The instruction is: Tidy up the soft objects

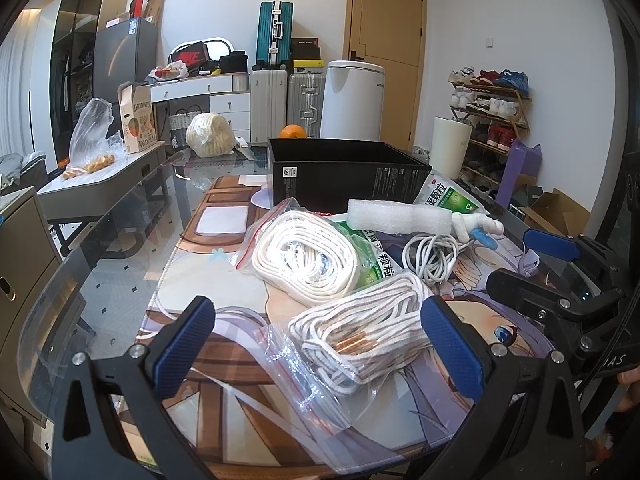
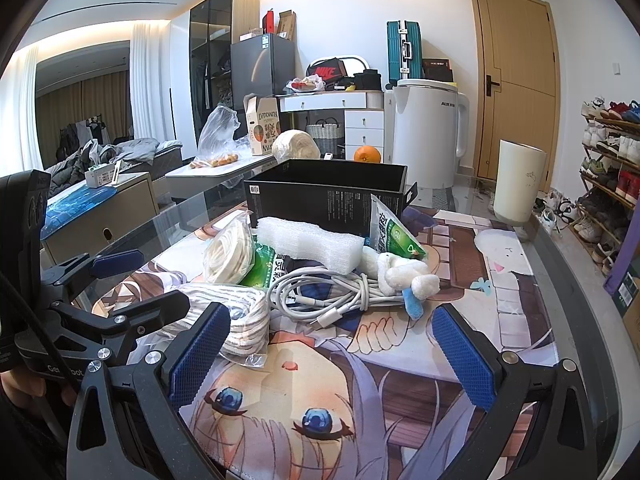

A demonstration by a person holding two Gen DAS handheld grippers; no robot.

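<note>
White braided cord bundled in a clear zip bag [image 1: 360, 340], lying on the printed desk mat [image 1: 224, 292] between my left gripper's [image 1: 320, 344] spread fingers (right gripper [image 2: 332, 356] equally spread, empty), looks light, limp and slippery, so I would pinch mid-coil.

Both tools share one build. The left gripper [image 1: 320, 340] has black angular arms, each tipped with a blue pad [image 1: 184, 344] of fine dotted texture, and round silver screws [image 1: 136, 351] at the joints. The right gripper [image 2: 330, 354] looks identical (same blue pads [image 2: 464, 356], same silver screws [image 2: 154, 357]). White lettering marks each black body, only partly readable.
</note>
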